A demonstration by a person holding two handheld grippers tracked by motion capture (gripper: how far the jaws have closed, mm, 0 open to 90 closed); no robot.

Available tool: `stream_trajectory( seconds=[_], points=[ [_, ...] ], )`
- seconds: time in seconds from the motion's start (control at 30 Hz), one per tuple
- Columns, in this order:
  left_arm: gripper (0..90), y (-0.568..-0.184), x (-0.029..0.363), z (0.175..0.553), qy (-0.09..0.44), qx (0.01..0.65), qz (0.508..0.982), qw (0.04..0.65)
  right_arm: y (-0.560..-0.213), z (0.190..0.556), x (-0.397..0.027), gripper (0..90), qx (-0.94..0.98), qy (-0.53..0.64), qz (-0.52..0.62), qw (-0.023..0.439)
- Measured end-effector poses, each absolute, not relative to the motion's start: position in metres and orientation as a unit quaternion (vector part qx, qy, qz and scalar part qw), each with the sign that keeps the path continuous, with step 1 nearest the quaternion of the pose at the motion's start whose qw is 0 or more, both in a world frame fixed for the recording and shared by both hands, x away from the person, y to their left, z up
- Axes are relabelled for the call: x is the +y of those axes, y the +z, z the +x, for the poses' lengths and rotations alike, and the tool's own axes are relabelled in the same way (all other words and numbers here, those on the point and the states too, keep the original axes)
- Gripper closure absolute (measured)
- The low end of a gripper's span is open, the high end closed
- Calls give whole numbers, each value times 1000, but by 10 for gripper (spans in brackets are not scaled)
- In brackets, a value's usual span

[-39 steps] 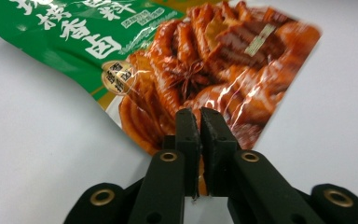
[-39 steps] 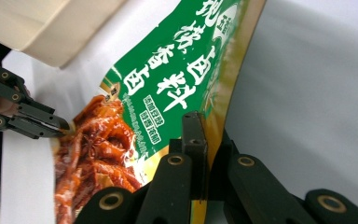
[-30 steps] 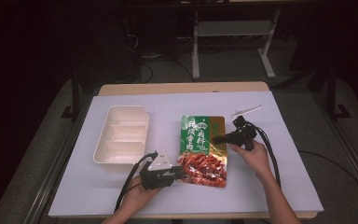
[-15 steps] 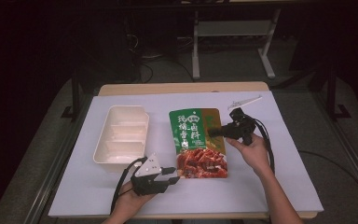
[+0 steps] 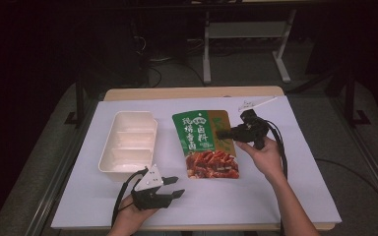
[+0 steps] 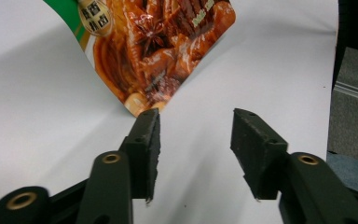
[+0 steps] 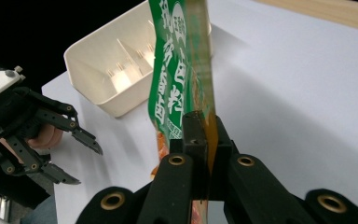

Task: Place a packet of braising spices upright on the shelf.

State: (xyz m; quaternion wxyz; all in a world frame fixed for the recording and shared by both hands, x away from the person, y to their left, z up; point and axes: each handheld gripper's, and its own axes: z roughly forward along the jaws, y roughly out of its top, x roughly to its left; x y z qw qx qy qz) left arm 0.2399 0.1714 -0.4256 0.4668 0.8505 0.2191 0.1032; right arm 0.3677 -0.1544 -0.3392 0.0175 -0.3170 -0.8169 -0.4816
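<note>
A green and red food pouch [image 5: 204, 145] hangs tilted above the white table cover [image 5: 300, 191], held by its right edge. My right gripper [image 5: 224, 133] is shut on that edge; in the right gripper view its jaws [image 7: 205, 135] pinch the pouch [image 7: 177, 70] edge-on. My left gripper [image 5: 174, 187] sits near the front edge, left of the pouch's lower corner. Its jaws have just been opening and nothing is between them [image 6: 196, 135]. The pouch's red corner [image 6: 158, 42] lies just beyond the left jaw tip.
A cream tray [image 5: 128, 142] with compartments stands left of the pouch, also in the right gripper view [image 7: 116, 65]. A thin white strip [image 5: 256, 104] lies at the far right of the cover. The table's front edge runs close under both hands.
The right gripper has risen and lifted the pouch off the table. The left gripper has let go of the pouch's lower corner, opened its jaws and drawn back slightly.
</note>
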Motion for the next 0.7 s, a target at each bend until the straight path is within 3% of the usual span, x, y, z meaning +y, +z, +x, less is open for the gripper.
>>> stream_trajectory(
  seconds=[0.7],
  points=[
    [442, -427, 177, 236, 111, 218, 843, 479, -316, 374, -131, 900, -809, -502, -306, -18]
  ],
)
